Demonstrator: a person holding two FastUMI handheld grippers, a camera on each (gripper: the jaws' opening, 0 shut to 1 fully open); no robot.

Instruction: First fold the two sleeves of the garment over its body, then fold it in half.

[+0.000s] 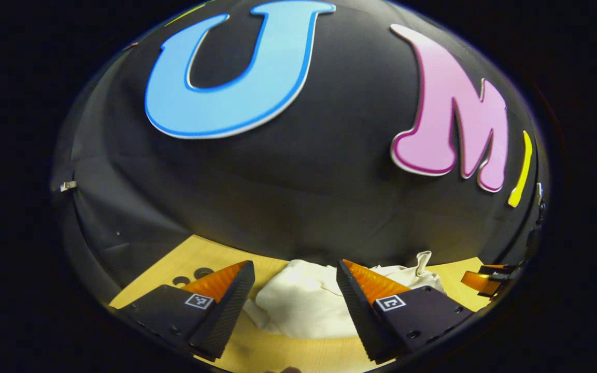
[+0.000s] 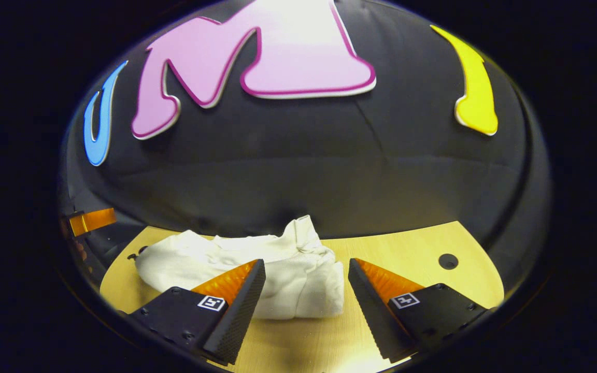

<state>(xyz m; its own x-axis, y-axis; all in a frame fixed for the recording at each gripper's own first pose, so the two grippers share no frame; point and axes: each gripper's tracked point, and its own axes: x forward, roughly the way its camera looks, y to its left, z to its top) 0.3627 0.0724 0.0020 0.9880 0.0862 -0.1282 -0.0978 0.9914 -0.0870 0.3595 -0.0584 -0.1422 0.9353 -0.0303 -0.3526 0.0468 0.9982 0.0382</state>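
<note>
Rumpled garment [image 2: 257,269] on holed table [image 2: 407,248], between parted tongs [image 2: 306,305].

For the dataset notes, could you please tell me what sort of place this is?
Probably a recording booth rather than a home: a black cloth wall backs a pale wooden table with round holes, where a crumpled white garment lies.

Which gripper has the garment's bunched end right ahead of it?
The right gripper: the garment ends in a raised bunch between its fingers. The left gripper faces a smoother part.
</note>
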